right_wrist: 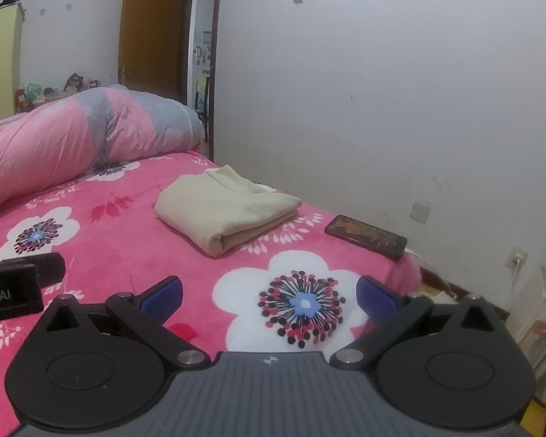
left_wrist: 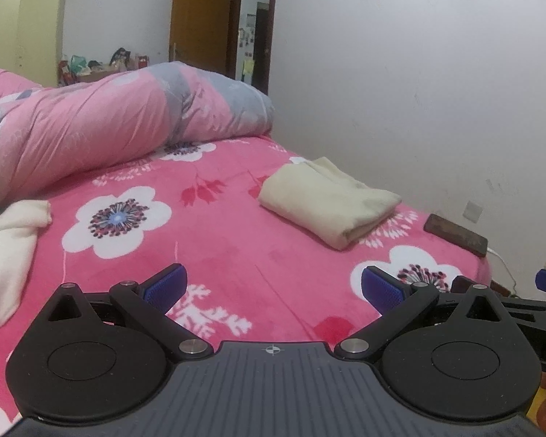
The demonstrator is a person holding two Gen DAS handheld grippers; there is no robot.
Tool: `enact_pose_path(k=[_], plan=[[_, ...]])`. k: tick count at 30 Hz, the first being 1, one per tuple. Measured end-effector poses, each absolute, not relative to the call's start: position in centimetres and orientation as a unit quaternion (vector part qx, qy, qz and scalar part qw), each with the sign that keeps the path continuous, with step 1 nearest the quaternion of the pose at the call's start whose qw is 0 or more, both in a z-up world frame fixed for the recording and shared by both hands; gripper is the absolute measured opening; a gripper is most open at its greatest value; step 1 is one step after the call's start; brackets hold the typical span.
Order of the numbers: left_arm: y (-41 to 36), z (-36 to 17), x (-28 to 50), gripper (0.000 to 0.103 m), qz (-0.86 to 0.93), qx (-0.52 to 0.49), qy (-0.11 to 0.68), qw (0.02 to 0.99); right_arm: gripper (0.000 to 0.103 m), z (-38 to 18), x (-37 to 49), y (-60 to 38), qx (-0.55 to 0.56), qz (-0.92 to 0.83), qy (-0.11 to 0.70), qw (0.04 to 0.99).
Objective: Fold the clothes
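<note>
A: Left wrist view, near first — left gripper [left_wrist: 273, 289] hangs over the pink bedspread [left_wrist: 236, 240], jaws spread wide, nothing between them. Same for the right gripper [right_wrist: 269, 296]: released, empty, low over a flower print.

B: And the clothes?

A: White garment [left_wrist: 9, 251] lies crumpled at the left edge of the bed, near the left gripper and cut off by the frame — cannot tell what kind it is or how much of it continues. Farther off, a cream garment [right_wrist: 225, 205] sits already folded near the wall side of the bed, well apart from both grippers.

B: How would the white one handle?

A: Looks soft, light, knitted or fleecy; likely limp, will sag and bunch when lifted. I would pinch a hem or corner with each gripper, not the bulk. Plush bedspread may cling to it.

B: Anything else unclear?

A: Dark flat case [right_wrist: 366, 235] near the bed corner — phone or box, cannot say. Rolled quilt [left_wrist: 127, 123] behind hides the far bed.
</note>
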State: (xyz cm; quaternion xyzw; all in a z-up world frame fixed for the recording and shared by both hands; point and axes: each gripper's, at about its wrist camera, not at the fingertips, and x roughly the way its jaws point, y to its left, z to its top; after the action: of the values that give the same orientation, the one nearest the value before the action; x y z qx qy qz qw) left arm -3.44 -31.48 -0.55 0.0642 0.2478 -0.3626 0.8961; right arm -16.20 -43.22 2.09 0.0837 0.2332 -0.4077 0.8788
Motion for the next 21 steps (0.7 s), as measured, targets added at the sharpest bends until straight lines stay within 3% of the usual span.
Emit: enact_pose_path(k=[21], plan=[[-31.68, -0.68, -3.43, 0.103, -0.358, 0.070, 0.254, 0.896, 0.103, 1.69, -16.18, -43.35, 0.086, -0.407, 0.236, 0.878]])
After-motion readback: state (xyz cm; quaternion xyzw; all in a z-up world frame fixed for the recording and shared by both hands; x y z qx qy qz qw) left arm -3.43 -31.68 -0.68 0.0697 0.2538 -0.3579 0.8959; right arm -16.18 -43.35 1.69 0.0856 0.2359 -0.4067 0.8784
